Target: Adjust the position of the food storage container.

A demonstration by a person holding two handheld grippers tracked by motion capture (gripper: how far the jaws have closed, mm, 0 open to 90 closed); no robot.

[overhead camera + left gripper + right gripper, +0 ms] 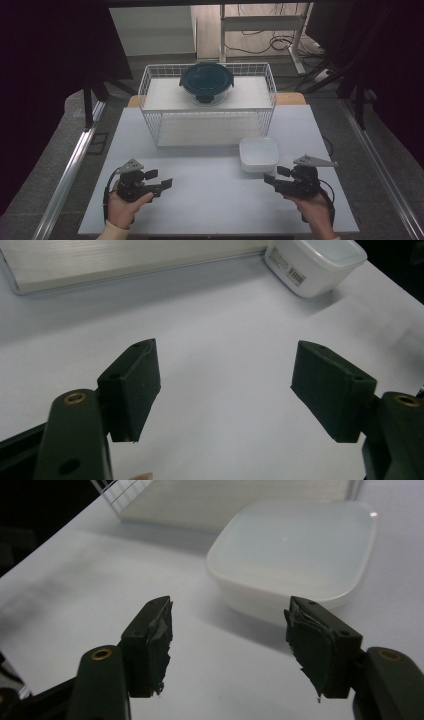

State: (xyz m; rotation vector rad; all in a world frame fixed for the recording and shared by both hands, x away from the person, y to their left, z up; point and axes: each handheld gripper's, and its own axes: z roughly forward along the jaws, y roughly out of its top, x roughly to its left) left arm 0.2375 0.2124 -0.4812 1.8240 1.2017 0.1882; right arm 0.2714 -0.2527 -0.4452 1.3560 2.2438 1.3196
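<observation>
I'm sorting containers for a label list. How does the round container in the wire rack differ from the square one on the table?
The round container has a dark blue-green lid with side clips; the square container is white all over, with a plain lid. The round container sits on the upper shelf of the wire rack; the square container rests on the white table, just ahead of the right gripper. The round one looks larger. Both have their lids on.

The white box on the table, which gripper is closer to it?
Right. The right gripper sits open just below the white box, nearly at its front edge. The left gripper is open farther away, across the table.
</observation>
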